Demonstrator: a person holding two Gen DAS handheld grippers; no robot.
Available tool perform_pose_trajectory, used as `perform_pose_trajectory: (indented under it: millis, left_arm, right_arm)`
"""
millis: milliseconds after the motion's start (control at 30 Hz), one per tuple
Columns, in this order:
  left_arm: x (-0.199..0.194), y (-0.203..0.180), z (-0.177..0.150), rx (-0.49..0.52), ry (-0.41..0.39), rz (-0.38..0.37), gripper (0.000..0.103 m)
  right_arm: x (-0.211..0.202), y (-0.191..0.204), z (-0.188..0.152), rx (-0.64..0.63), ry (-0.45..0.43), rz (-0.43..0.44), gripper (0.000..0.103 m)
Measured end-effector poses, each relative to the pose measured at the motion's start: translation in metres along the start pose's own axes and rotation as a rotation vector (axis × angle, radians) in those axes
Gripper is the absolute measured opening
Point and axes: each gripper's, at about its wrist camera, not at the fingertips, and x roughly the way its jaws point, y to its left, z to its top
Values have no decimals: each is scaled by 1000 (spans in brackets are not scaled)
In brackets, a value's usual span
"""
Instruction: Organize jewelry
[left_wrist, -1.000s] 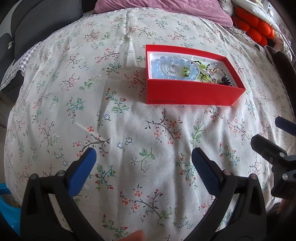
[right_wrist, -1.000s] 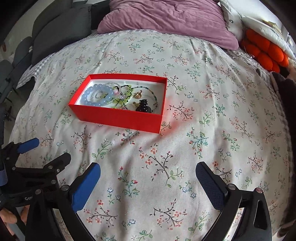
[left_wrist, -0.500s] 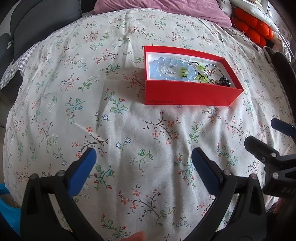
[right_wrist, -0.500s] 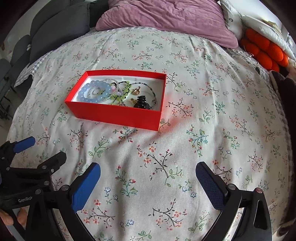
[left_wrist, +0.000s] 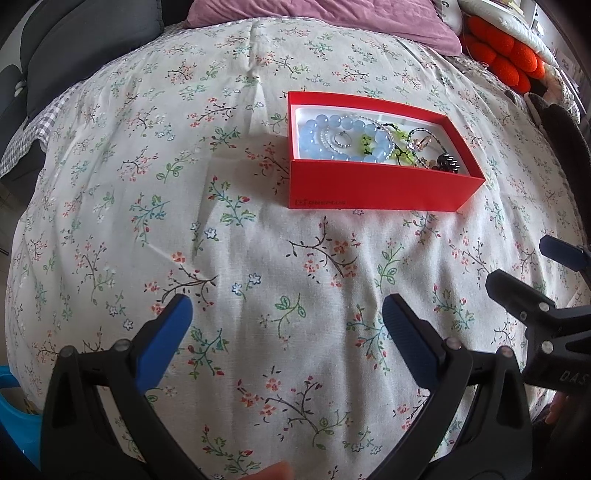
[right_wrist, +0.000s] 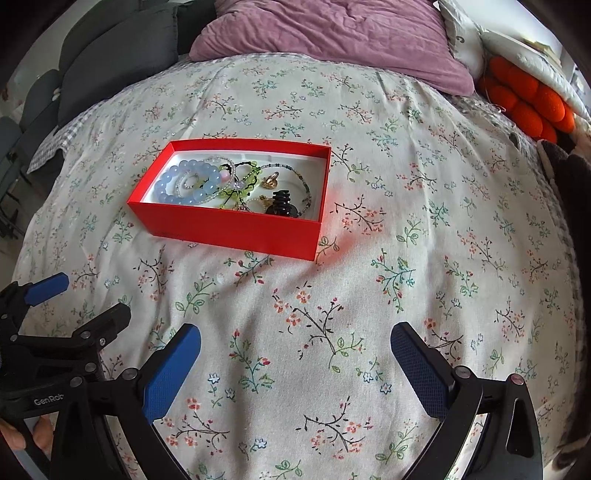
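Observation:
A red box (left_wrist: 373, 190) sits on the floral bedspread, also in the right wrist view (right_wrist: 229, 225). It holds a pale blue bead bracelet (left_wrist: 332, 127) (right_wrist: 173, 181), a small silver ring (left_wrist: 341, 138), green beads (right_wrist: 236, 184), a gold ring (right_wrist: 271, 180) and a black piece (right_wrist: 282, 206). My left gripper (left_wrist: 286, 325) is open and empty, well short of the box. My right gripper (right_wrist: 295, 350) is open and empty, also short of the box. Each gripper shows at the edge of the other's view, the right one (left_wrist: 532, 284) and the left one (right_wrist: 70, 306).
A purple pillow (right_wrist: 332, 33) lies at the head of the bed. Orange cushions (right_wrist: 528, 99) sit at the far right, dark grey cushions (right_wrist: 110, 55) at the far left. A blue object (left_wrist: 11, 417) is at the lower left edge.
Both grippers have drawn back and risen a little, so the box sits slightly farther away and more of its inside shows. Nothing was picked up.

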Motion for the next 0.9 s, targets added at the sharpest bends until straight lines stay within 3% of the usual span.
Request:
perform_pose_trajectory:
  millis: [900]
  left_arm:
    - [0, -1, 0, 0, 0, 0, 102]
  right_arm:
    - [2, -2, -2, 1, 1, -9, 103]
